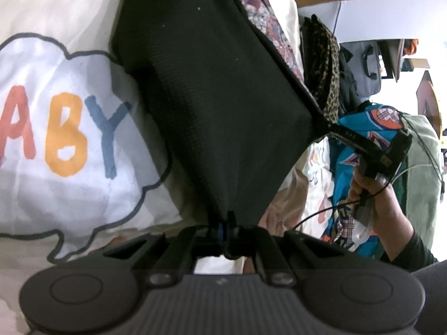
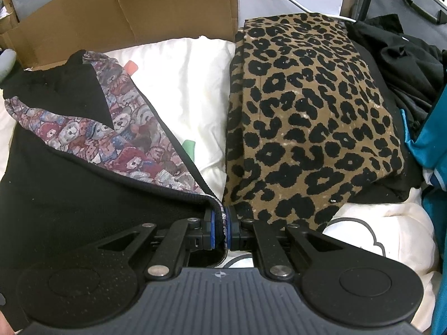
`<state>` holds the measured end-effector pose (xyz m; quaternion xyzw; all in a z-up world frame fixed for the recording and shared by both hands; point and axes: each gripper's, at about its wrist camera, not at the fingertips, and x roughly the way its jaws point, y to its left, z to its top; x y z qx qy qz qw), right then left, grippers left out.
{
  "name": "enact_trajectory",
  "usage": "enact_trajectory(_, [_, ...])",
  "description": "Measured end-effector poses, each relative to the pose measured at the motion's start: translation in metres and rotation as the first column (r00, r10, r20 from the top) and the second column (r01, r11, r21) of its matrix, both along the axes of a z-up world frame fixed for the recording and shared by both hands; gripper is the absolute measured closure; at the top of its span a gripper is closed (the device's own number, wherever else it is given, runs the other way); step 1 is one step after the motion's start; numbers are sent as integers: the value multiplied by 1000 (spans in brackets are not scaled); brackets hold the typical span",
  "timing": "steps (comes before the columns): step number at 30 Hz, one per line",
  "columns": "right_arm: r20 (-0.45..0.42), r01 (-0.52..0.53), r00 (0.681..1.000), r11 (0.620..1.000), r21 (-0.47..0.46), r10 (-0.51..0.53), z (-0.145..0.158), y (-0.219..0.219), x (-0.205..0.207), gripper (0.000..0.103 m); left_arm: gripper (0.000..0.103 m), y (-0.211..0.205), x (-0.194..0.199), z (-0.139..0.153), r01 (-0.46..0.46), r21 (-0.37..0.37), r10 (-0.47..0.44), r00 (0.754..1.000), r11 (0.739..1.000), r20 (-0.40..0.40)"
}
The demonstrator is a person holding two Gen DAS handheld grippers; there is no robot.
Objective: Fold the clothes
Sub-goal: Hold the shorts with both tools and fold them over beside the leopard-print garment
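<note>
black garment (image 1: 218, 89) with a teddy-bear print lining (image 2: 131, 142), stretched between two hand-held grippers over a white "baby" bedcover (image 1: 56, 128). the left gripper (image 1: 225, 224) is clenched on one corner of the garment, its pads pressed together on the cloth. the right gripper (image 2: 220, 223) is clenched on another corner, where the ribbed hem of the garment is pinched between its blue pads (image 2: 211, 230); in the left wrist view this gripper (image 1: 332, 132) appears to the right of the garment, carried by the person's hand (image 1: 371, 184).

the held edge of the garment runs taut from one gripper to the other, and from it the cloth spreads away toward a cardboard box (image 2: 123, 11) beyond. in the right wrist view the garment's long axis runs diagonally, from the gripper at lower centre up and left to where the lining folds outward just in front of the box. a folded leopard-print garment (image 2: 307, 117) lies flat just right of the black garment, its long axis pointing away from the gripper, with bare white bedcover between the two. right of the leopard piece lie crumpled dark clothes (image 2: 402, 55) and a teal printed fabric (image 1: 360, 145).
</note>
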<state>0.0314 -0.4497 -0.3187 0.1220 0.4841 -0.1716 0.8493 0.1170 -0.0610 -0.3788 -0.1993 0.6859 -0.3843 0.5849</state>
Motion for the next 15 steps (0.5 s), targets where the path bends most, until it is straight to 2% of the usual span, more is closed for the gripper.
enact_trajectory(5, [-15, 6, 1000, 1000, 0, -6, -8, -3, 2, 95, 102, -7, -2, -12, 12, 34, -12, 1000, 999, -7])
enact_trajectory(7, [-16, 21, 1000, 1000, 13, -21, -10, -6, 2, 88, 101, -9, -3, -12, 20, 45, -20, 1000, 999, 5])
enact_trajectory(9, [-18, 41, 999, 999, 21, -40, -8, -10, 1, 75, 101, -11, -2, -9, 34, 51, -35, 999, 998, 12])
enact_trajectory(11, [-8, 57, 998, 997, 45, -57, -6, -13, -4, 75, 100, -8, -1, -8, 37, 53, -37, 999, 998, -1])
enact_trajectory(15, [12, 68, 998, 996, 63, -69, 2, -14, -15, 73, 81, 3, 5, 3, 30, 62, -30, 1000, 998, -10])
